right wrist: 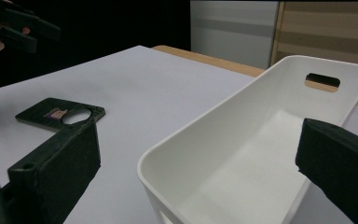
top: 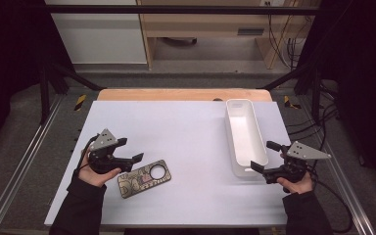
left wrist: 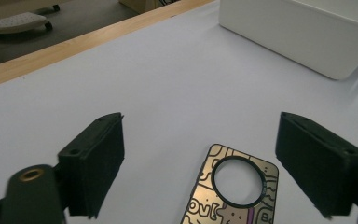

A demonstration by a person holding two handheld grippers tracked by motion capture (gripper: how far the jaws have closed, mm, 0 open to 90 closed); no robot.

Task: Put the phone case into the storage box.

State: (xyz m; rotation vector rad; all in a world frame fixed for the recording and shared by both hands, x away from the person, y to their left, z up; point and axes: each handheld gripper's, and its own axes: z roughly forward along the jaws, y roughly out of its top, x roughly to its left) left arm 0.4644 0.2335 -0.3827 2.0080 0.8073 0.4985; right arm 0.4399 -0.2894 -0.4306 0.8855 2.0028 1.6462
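A flat gold-and-black patterned phone case (top: 143, 177) with a round cut-out lies on the white table top, near the front left. My left gripper (top: 131, 150) hovers just above and to the left of it, open and empty. In the left gripper view the case (left wrist: 235, 193) lies low between the wide-apart jaws. A long empty white bin (top: 242, 134) stands at the right. My right gripper (top: 265, 155) is open at the bin's near right corner, holding nothing. In the right gripper view the bin (right wrist: 242, 154) sits between the jaws, and the case (right wrist: 58, 114) lies farther left.
The white sheet (top: 186, 142) covers the table, with a wooden edge (top: 176, 94) along the back. Black frame rails and cables run beside the table on both sides. The left hand and its gripper (right wrist: 14, 28) appear at the top left of the right gripper view.
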